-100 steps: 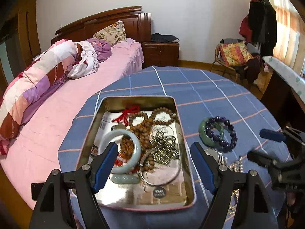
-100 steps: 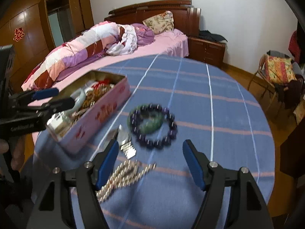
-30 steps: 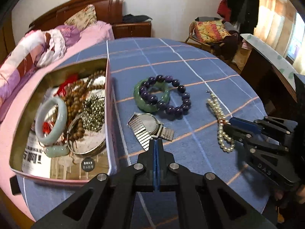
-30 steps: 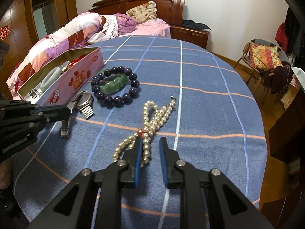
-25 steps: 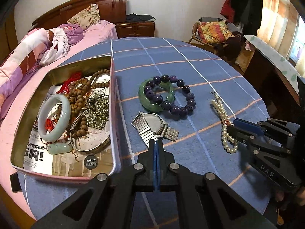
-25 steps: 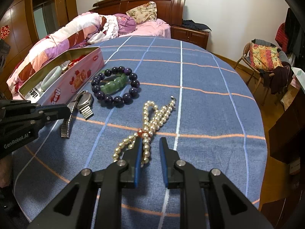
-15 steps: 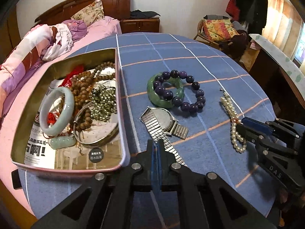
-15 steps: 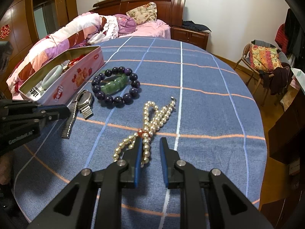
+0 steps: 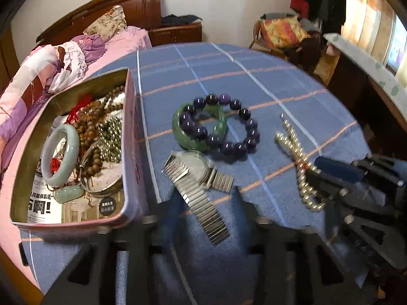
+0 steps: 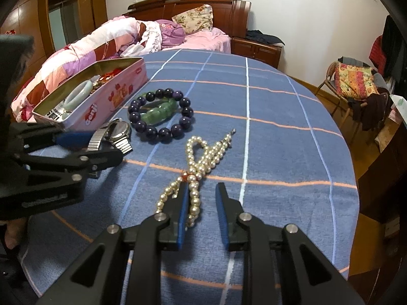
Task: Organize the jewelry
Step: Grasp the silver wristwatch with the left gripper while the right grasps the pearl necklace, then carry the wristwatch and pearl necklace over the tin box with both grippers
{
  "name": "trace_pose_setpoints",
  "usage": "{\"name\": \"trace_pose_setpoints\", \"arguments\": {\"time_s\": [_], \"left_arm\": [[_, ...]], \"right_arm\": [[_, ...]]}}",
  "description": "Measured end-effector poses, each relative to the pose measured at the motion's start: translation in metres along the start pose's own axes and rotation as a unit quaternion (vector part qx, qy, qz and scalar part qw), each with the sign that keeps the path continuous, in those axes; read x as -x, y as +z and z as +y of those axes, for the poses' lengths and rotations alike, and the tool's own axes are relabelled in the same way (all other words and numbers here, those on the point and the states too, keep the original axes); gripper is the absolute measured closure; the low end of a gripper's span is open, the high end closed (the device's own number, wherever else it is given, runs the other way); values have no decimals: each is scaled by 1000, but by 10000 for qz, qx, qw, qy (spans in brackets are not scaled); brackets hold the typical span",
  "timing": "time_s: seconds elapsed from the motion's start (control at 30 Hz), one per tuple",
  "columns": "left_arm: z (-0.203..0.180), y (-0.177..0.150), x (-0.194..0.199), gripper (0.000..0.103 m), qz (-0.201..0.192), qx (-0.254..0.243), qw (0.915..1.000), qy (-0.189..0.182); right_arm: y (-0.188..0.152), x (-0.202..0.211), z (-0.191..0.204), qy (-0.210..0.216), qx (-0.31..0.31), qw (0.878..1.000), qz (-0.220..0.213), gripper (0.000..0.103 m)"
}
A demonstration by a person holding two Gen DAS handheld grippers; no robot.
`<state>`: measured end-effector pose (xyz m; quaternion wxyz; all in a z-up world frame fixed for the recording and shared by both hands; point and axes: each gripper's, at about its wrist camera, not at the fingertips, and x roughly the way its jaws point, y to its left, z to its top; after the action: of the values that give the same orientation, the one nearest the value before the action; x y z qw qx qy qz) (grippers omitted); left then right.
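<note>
Between the part-open left tool's [image 9: 203, 203] just-opening jaws, unheld: the watch [image 9: 195, 175] strap.

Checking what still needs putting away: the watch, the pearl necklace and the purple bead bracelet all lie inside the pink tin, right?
No. The watch, pearl necklace and purple bead bracelet lie on the blue tablecloth, outside the pink tin; the right wrist view shows it.

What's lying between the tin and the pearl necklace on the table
In the left wrist view: the watch, plus the purple bead bracelet overlapping the green bangle, between tin and pearl necklace.
</note>
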<state>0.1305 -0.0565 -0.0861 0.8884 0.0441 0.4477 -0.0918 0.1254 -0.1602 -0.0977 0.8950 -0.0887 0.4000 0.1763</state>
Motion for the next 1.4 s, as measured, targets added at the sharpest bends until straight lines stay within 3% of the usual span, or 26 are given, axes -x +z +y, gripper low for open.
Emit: {"name": "trace_pose_setpoints", "arguments": {"time_s": [0.03, 0.13, 0.33, 0.87, 1.1, 1.4], "left_arm": [[0, 0, 1, 88, 9, -23, 10000, -24], [3, -2, 7, 91, -55, 6, 9999, -92], [3, 1, 38, 91, -520, -31, 9984, -234], [15, 25, 97, 91, -1263, -5, 9906, -525], [33, 43, 127, 91, -1639, 43, 9853, -486], [69, 58, 145, 91, -1869, 30, 9824, -34]], "right_arm": [[0, 0, 0, 25, -3, 10000, -1, 80], [-1, 1, 1, 125, 7, 9999, -13, 91], [1, 9, 5, 293, 27, 9995, -136, 94], [18, 36, 8, 402, -44, 9975, -574, 94], [38, 58, 16, 467, 73, 9950, -883, 94], [79, 74, 47, 593, 475, 9881, -1334, 94]]}}
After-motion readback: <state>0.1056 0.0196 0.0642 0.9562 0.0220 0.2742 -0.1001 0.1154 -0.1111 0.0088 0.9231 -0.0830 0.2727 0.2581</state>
